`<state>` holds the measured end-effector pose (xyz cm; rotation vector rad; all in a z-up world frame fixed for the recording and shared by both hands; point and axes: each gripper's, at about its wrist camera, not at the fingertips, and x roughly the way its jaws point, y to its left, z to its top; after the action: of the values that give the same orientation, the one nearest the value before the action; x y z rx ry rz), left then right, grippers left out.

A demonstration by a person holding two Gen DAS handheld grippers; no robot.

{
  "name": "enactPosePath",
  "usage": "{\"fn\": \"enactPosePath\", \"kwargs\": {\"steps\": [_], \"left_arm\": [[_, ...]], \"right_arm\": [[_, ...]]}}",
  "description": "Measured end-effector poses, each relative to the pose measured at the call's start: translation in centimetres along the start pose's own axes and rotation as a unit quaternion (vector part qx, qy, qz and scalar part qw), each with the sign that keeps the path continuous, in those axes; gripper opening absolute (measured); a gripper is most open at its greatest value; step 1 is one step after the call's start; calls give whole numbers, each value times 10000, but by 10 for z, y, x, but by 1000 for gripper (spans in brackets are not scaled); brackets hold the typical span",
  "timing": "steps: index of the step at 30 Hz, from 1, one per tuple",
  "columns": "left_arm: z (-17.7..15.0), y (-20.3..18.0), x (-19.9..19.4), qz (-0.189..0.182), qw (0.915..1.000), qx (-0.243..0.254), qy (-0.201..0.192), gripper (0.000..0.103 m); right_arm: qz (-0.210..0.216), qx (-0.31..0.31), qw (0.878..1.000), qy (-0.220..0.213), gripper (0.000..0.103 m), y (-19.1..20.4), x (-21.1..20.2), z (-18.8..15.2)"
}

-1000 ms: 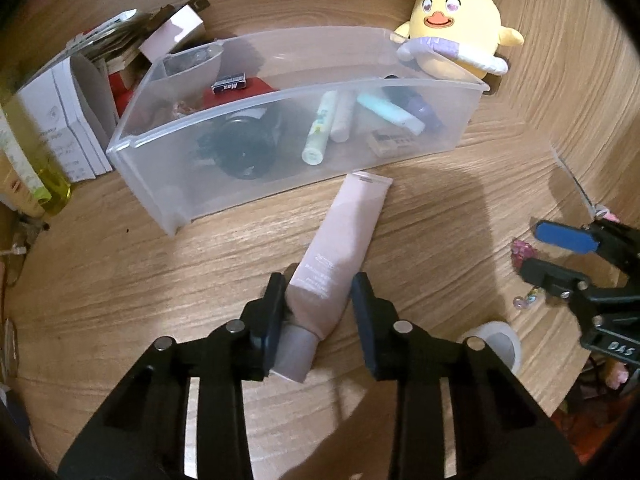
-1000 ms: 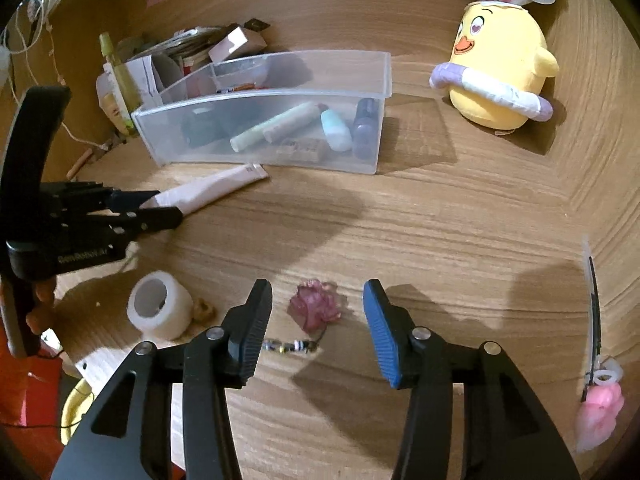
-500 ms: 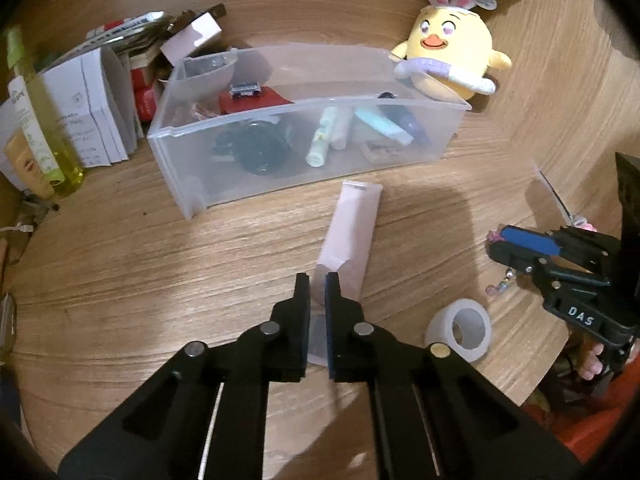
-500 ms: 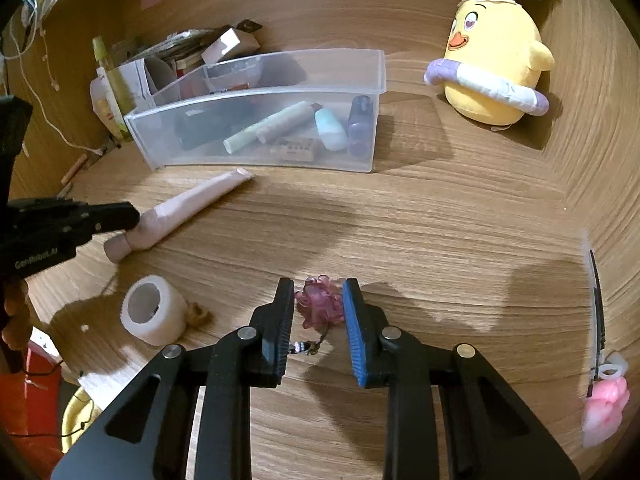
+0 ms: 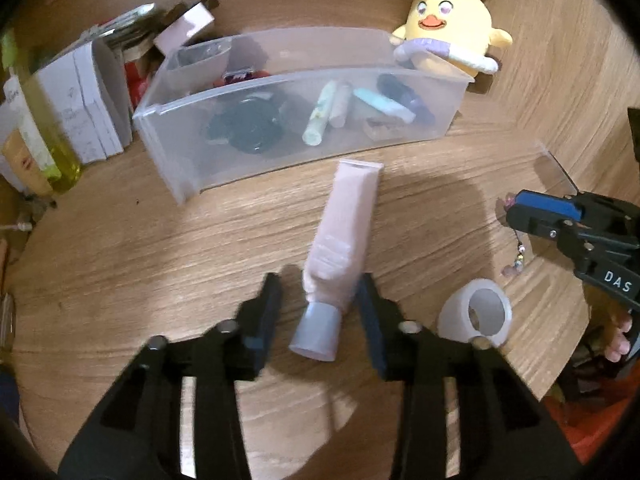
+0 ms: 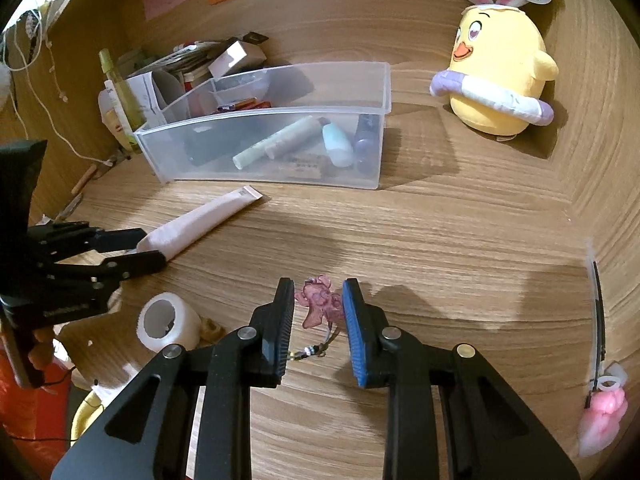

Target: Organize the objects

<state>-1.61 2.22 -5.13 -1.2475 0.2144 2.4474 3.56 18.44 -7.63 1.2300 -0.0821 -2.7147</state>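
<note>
The pink squeeze tube (image 5: 344,236) lies flat on the wooden desk (image 5: 160,248) just near of the clear plastic bin (image 5: 200,168), crimped end toward the bin and grey cap (image 5: 316,330) toward the camera. The left gripper (image 5: 318,312) straddles its cap end with the fingers apart and opening; the tube's shoulder lies between them, and the right finger sits at or just beside the tube while the left one stands clear, so nothing is clamped. The tube looks light, with a soft, smooth wall that will dent and may slide under the pads; the firmest place to take hold is probably the shoulder just above the cap, where the wall is stiffest and the long body will hang rather than fold. To the right, the right gripper (image 6: 318,320) has its fingers narrowly apart on either side of a small pink charm (image 6: 320,304) with a beaded strap (image 6: 316,350); a gap shows on each side, so it is not pinched. The charm seems very light, thin and perhaps brittle, and its strap will dangle; pinching the flat body is likely safer than the cord. A white tape roll (image 6: 168,324) stands between the two grippers, near the desk's edge.
</note>
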Motion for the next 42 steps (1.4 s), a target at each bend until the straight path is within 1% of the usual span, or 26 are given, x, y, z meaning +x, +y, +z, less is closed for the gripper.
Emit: {"fn": "enactPosePath", "kwargs": {"steps": [1, 6, 8, 9, 12, 19, 26, 33, 36, 42], "left_arm": [[-1, -3, 0, -29, 10000, 40, -52, 25], [-5, -5, -5, -17, 9998, -1, -174, 23], [-6, -3, -12, -24, 9996, -79, -256, 18], [-6, -3, -15, -3, 9995, -105, -299, 17], [-6, -2, -29, -24, 9987, -211, -460, 16], [-5, -2, -54, 91, 9963, -319, -797, 16], [7, 3, -77, 54, 9918, -490, -1182, 16], [27, 7, -96, 111, 9853, -572, -1604, 16], [36, 10, -100, 107, 9833, -628, -1703, 16], [53, 16, -101, 230, 9804, -679, -1837, 16]], "right_arm": [[7, 8, 10000, -4, 23, 0, 0, 0], [94, 56, 9999, -78, 23, 1, -2, 4], [105, 32, 9998, -141, 23, 2, -4, 8], [107, 16, 9998, -194, 23, 3, -6, 10], [126, -7, 9994, -317, 23, 5, -11, 17], [163, -64, 9974, -696, 23, 7, -24, 38], [192, -161, 9945, -1014, 23, 10, -36, 56], [181, -239, 9898, -1391, 23, 11, -50, 80], [189, -273, 9875, -1541, 23, 11, -55, 91], [166, -357, 9836, -1759, 23, 12, -57, 114]]}}
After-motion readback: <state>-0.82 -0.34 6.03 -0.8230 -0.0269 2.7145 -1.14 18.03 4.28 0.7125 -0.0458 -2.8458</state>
